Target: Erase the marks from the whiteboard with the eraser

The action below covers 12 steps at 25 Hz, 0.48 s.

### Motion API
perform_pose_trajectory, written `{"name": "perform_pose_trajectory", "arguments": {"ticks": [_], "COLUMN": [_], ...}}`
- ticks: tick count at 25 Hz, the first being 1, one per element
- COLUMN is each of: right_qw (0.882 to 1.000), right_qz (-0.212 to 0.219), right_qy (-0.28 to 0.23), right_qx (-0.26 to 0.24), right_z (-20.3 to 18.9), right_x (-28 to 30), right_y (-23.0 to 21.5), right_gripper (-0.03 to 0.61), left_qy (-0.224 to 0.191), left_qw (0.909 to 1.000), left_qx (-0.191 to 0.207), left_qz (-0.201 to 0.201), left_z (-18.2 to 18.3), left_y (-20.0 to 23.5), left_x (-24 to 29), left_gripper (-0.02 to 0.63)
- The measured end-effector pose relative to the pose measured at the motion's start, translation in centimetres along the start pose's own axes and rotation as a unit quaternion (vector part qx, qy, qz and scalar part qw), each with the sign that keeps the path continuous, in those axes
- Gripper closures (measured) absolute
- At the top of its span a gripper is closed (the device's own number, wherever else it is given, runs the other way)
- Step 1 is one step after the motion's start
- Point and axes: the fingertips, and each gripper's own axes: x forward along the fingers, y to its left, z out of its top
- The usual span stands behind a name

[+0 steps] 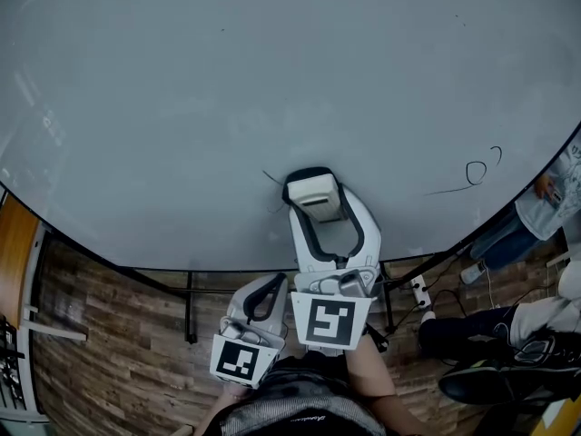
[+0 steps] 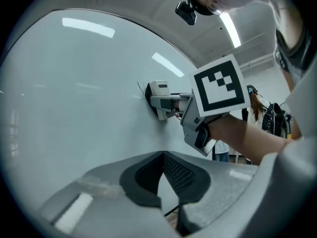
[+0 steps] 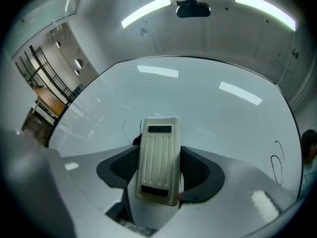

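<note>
My right tongs (image 3: 158, 166) pinched the eraser (image 3: 158, 148) against the whiteboard (image 1: 182, 107), beside thin black marks (image 1: 271, 180); my left tongs (image 2: 162, 155) were pressed together, holding nothing.

Flat, cool light here from ceiling strips (image 3: 146, 11), with streaky glare on the whiteboard (image 2: 74, 108). I see heavy fisheye warp and black corners.

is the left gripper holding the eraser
No, the eraser is clamped between the fingers of the right gripper, while the left gripper has its fingers closed together on nothing.
</note>
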Motion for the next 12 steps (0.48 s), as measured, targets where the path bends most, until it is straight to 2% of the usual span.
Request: {"name": "perform_pose_trajectory", "arguments": {"ticks": [5,12], "right_qw": [0.999,0.997], "right_qz": [0.002,0.011], "right_qy": [0.012,-0.017], "right_qx": [-0.031,-0.077], "right_z": [0.7,3.7], "right_x": [0.2,1.5], "right_y": [0.4,3.0], "right_gripper": [0.318,0.318], "left_qy": [-0.001,0.0], "left_qw": [1.0,0.9996], "left_qx": [0.002,-0.005], "left_qz": [-0.002,0.027], "left_z": [0.2,0.5], "left_y": [-0.6,1.3], "left_x": [-0.2,-1.6], "left_gripper": [0.611,0.611]}}
